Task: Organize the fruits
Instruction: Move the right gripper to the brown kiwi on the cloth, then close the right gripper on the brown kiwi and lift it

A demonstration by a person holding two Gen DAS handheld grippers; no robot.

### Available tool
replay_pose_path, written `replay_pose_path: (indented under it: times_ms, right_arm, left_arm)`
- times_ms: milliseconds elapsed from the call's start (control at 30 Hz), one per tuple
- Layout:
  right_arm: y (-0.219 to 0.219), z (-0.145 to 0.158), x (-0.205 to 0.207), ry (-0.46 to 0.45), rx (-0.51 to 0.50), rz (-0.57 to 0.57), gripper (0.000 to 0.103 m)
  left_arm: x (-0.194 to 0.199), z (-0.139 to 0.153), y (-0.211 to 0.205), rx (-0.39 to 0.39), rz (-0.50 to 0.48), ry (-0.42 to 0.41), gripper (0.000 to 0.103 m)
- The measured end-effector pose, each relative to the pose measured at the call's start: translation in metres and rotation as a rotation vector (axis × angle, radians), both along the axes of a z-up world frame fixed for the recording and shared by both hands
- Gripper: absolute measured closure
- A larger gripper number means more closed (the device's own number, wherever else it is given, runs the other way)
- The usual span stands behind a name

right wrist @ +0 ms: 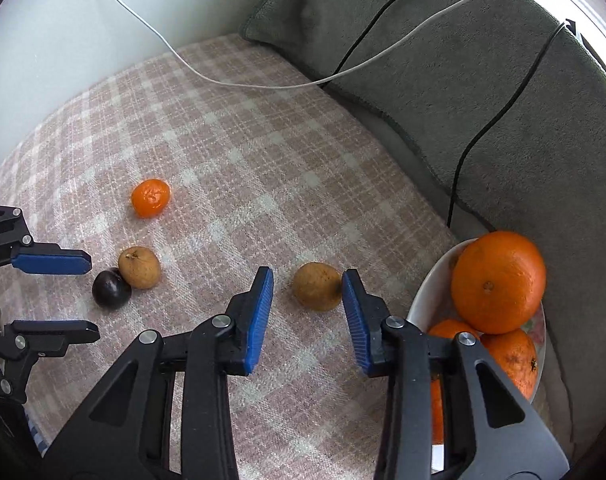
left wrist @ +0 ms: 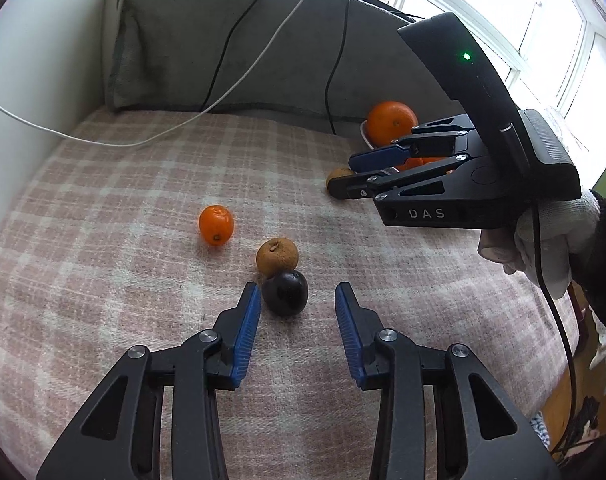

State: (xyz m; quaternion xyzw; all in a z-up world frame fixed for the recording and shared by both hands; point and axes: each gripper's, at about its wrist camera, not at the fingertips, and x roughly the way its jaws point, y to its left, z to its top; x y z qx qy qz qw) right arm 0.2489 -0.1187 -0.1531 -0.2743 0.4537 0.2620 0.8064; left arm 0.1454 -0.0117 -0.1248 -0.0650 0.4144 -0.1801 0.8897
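Note:
On the pink checked blanket (left wrist: 143, 200) lies a dark plum (left wrist: 285, 293), between the tips of my left gripper (left wrist: 298, 296). It is close to the left pad and a gap remains at the right pad, so the jaws are open. A brown round fruit (left wrist: 277, 256) touches the plum, and a small mandarin (left wrist: 216, 225) lies further left. My right gripper (right wrist: 307, 280) straddles a second brown fruit (right wrist: 317, 286). Its right pad is at the fruit's edge and the left pad stands apart. A white bowl (right wrist: 427, 292) at the right holds several oranges (right wrist: 498, 280).
A grey cushion (right wrist: 443, 60) backs the blanket. A white cable (right wrist: 263, 85) and a black cable (right wrist: 463, 160) trail over it. A white wall (left wrist: 35, 60) is at the left and a window (left wrist: 543, 20) at the right. A gloved hand (left wrist: 543, 240) holds the right gripper.

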Motion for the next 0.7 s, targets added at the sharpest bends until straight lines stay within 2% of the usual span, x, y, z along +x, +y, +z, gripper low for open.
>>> replay_pose_path:
  times_ms: [300,467,700]
  right_arm:
    - [0.003,-0.009,0.007,-0.032,-0.09,0.01,0.074]
    - [0.006,-0.009,0.006,-0.043,-0.111,0.024,0.075]
    - [0.009,-0.01,0.004,-0.047,-0.094,0.017,0.076]
  left_arm:
    - [0.01,-0.011,-0.002,0.023,0.007,0.031,0.066]
    - [0.016,-0.016,-0.003,0.03,0.017,0.042,0.079]
    - [0.013,-0.015,-0.001,0.016,0.022,0.034,0.079]
